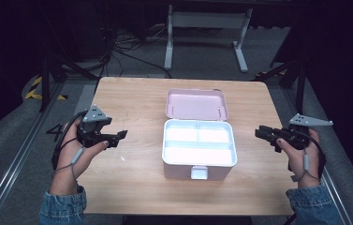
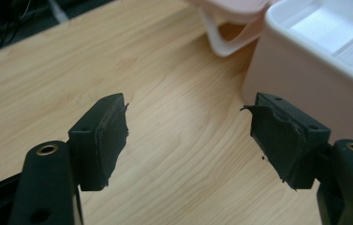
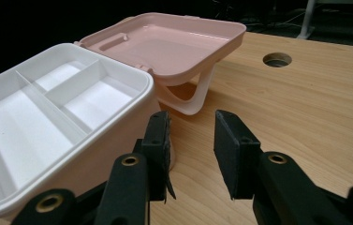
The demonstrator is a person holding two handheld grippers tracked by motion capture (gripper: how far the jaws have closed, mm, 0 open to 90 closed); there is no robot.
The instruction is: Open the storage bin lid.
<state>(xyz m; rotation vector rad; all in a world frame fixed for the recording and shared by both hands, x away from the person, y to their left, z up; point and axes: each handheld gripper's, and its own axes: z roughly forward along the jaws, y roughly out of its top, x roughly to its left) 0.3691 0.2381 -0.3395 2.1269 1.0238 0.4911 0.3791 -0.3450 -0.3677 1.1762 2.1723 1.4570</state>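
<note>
With our left gripper [image 1: 121, 135] and right gripper [image 1: 260, 132] both apart and empty beside the open pink plastic lunch box [image 1: 199, 149] mid-tabletop [image 1: 132, 101], we should approach its sides squarely.

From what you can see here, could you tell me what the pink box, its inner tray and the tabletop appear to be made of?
Pink box: probably moulded plastic, smooth with a slight sheen.
Inner tray: likely white plastic, glossy, with thin moulded dividers.
Tabletop: pale wood-grain surface, matte; could be laminate rather than solid wood.
</note>
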